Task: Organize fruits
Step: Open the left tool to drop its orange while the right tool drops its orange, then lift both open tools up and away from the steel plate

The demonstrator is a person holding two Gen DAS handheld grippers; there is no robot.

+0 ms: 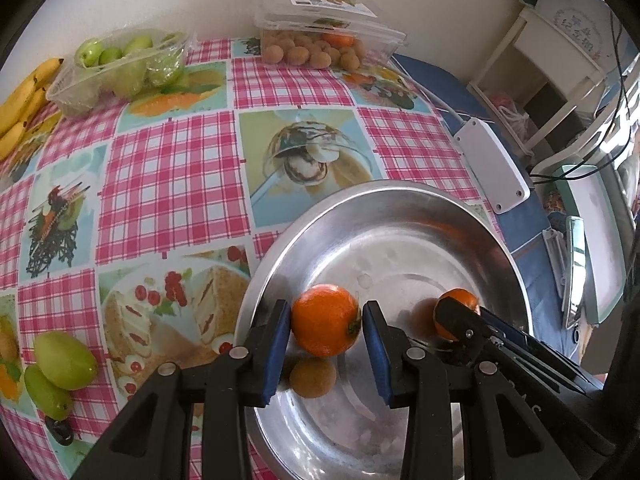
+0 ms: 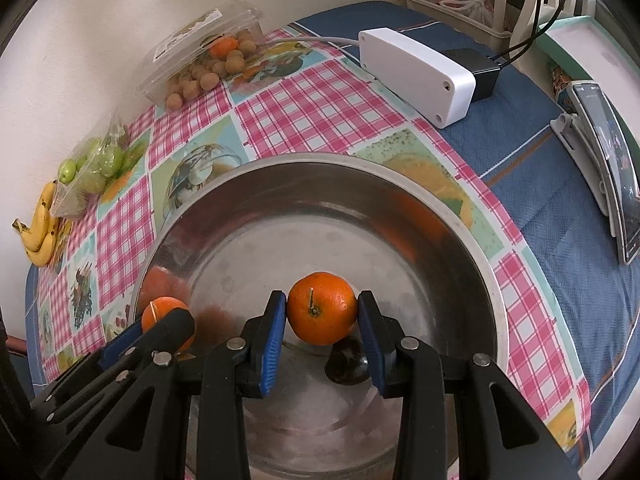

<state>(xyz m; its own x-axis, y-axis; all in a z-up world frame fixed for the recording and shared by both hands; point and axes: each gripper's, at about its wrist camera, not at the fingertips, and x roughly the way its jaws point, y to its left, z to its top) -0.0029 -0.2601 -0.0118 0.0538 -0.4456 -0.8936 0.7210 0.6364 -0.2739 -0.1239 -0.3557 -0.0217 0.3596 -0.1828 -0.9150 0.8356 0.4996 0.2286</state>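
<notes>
My left tongs (image 1: pixel 326 322) stand over the near left part of the metal bowl (image 1: pixel 320 216). An orange (image 1: pixel 325 319) sits between their blue pads: the left pad touches its skin, while a thin gap shows at the right pad, so I cannot tell whether the grip is firm. The opening is narrow, about the width of the fruit. Only the left wrist view shows a small brown fruit (image 1: pixel 313 376) on the bowl floor directly below this orange, and two green fruits (image 1: pixel 60 372) lying loose on the checked tablecloth (image 1: pixel 172 168) at the near left.

Far left in both views lie the bananas (image 1: pixel 22 100) and a clear tray of green fruits (image 1: pixel 120 64); further right stands a clear box of small brown fruits (image 1: pixel 316 50) with one orange fruit inside.

My right tongs (image 2: pixel 322 318) hold a second orange (image 2: pixel 322 308) over the middle of the bowl, both pads pressed against its sides, stem facing the camera. The opening is narrow. Only the right wrist view shows a dark round object (image 2: pixel 347 364) on the bowl floor beneath this orange; I cannot identify it.

Each view shows the other tongs at its edge with their orange.

Right of the bowl, a white box (image 2: pixel 416 72) rests on the blue cloth (image 2: pixel 560 208). The right wrist view alone shows a black adapter (image 2: pixel 478 72) behind it and a phone (image 2: pixel 612 168) on a stand at the far right.
</notes>
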